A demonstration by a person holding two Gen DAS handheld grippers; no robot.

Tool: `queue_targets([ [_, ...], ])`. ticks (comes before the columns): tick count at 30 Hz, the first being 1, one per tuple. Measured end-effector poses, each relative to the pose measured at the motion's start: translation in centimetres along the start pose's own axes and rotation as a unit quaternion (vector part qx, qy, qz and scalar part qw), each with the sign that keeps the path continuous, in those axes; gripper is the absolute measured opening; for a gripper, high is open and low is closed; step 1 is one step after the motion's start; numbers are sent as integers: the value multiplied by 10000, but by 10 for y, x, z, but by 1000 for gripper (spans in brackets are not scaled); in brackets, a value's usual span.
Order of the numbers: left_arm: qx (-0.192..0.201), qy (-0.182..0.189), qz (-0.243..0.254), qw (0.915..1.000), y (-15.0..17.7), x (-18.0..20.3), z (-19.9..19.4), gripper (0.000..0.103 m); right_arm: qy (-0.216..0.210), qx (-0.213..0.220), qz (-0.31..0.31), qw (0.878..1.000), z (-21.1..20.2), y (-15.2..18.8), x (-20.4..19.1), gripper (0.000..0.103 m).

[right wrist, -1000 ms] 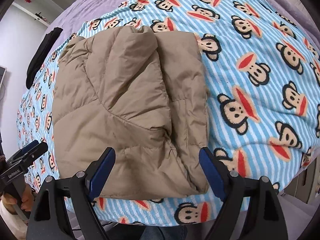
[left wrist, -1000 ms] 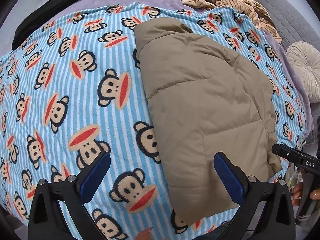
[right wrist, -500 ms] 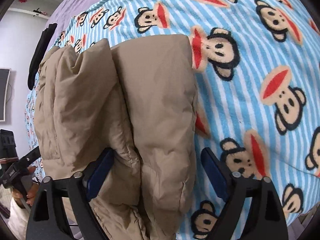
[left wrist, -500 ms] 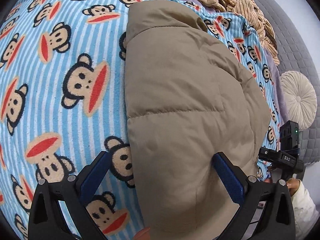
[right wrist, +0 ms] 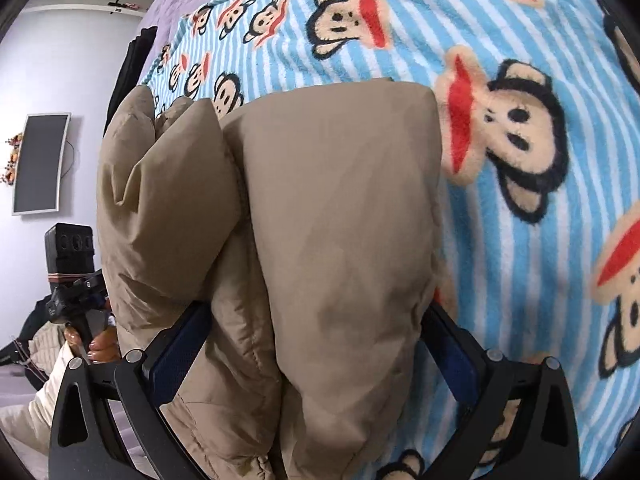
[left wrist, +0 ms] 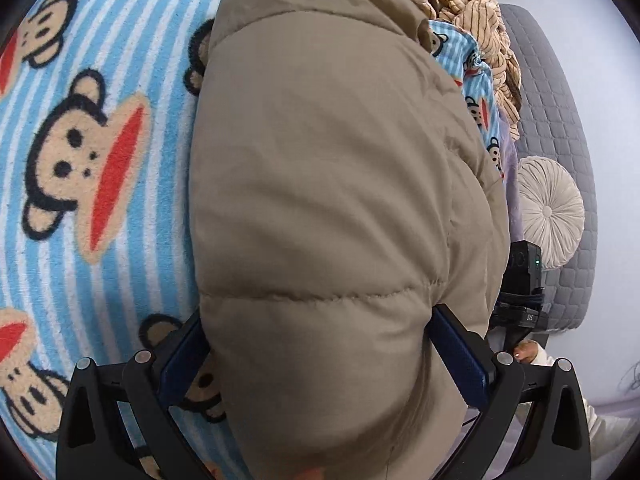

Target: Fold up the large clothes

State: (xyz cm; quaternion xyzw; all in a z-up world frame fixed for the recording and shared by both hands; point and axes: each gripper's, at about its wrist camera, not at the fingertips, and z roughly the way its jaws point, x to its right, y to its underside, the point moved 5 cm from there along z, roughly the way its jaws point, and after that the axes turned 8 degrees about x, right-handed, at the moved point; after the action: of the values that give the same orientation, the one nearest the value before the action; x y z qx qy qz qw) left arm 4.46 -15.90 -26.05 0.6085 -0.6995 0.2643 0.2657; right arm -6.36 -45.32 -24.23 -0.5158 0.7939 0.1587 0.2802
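Now | left gripper point(left wrist: 320, 360) and right gripper point(right wrist: 312, 352) jaws wide, just opened, straddling puffy tan jacket point(left wrist: 340, 180) hem, unpinched | risk: slick bulk between pads squirts out, fold springs open on monkey blanket point(left wrist: 100, 160)

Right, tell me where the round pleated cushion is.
In the left wrist view the round pleated cushion sits at the right edge, against the grey quilted headboard, just beyond the tan puffer jacket.

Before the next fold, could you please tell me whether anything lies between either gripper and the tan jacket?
Nothing visible does. The jacket already bulges between the open jaws of the left gripper and the right gripper. Around it lies only the monkey blanket; the striped clothes lie further back.
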Motion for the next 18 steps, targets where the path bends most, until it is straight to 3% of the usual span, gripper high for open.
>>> queue_targets([
  [5, -106, 193, -163, 9996, -1, 5, 23, 103, -911, -299, 233, 9951, 25, -12, -6, 103],
  [8, 22, -30, -112, 9999, -3, 14, 28, 103, -1152, -443, 575, 9907, 48, -16, -2, 103],
  [13, 415, -521, 472, 9967, -1, 43, 13, 78, -1143, -450, 1012, 9873, 54, -22, 1, 101],
  [15, 506, -596, 598, 9951, -1, 54, 7, 74, -1236, -427, 1098, 9853, 50, -21, -2, 80],
  [18, 632, -697, 776, 9925, -2, 72, -3, 73, -1372, -318, 1140, 9835, 40, -22, -11, 62],
])
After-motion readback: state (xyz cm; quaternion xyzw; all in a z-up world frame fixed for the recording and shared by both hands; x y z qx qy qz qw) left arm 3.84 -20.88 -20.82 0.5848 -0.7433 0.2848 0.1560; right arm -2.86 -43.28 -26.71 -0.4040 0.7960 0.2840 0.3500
